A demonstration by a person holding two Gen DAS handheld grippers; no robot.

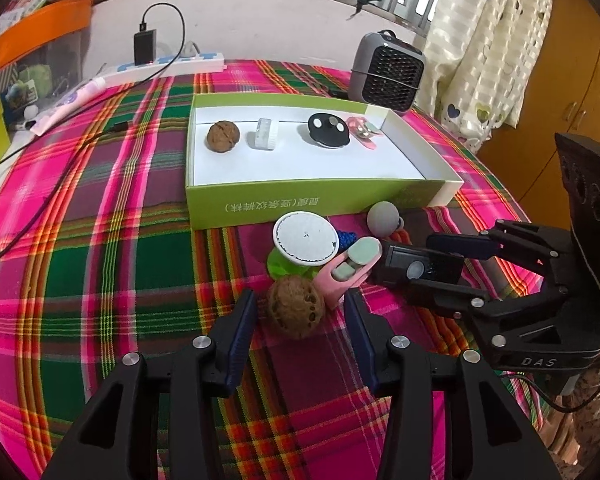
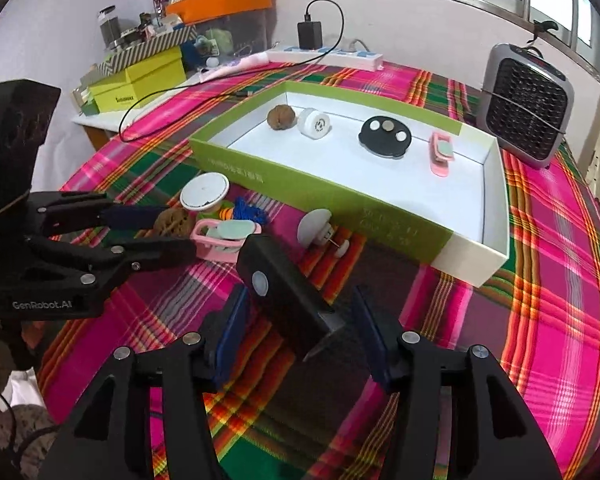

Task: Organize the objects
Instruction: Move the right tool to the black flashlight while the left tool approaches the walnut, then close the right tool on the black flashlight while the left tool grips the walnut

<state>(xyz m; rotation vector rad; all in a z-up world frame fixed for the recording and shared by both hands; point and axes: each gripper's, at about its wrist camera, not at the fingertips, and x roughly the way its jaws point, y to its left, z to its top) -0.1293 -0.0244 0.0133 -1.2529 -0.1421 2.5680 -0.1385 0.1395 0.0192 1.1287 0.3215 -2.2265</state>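
A green-and-white box point(image 1: 260, 204) point(image 2: 496, 240) on the plaid cloth holds a walnut point(image 1: 223, 136), a white roll point(image 1: 265, 133), a black disc point(image 1: 329, 130) and a pink clip point(image 1: 363, 131). In front of it lie a second walnut point(image 1: 296, 312), a pink clip point(image 1: 348, 270), a white lid point(image 1: 305, 238), a grey mushroom-shaped piece point(image 2: 318, 226) and a black block point(image 2: 288, 300). My left gripper point(image 1: 300, 304) is open around the walnut. My right gripper point(image 2: 300, 312) is open, its fingers on either side of the black block.
A grey fan heater point(image 1: 388, 72) point(image 2: 528, 108) stands behind the box on the right. A power strip point(image 1: 172, 66) with a charger and cable lies at the back. Storage boxes point(image 2: 140, 80) stack at the far left. A curtain point(image 1: 484, 40) hangs on the right.
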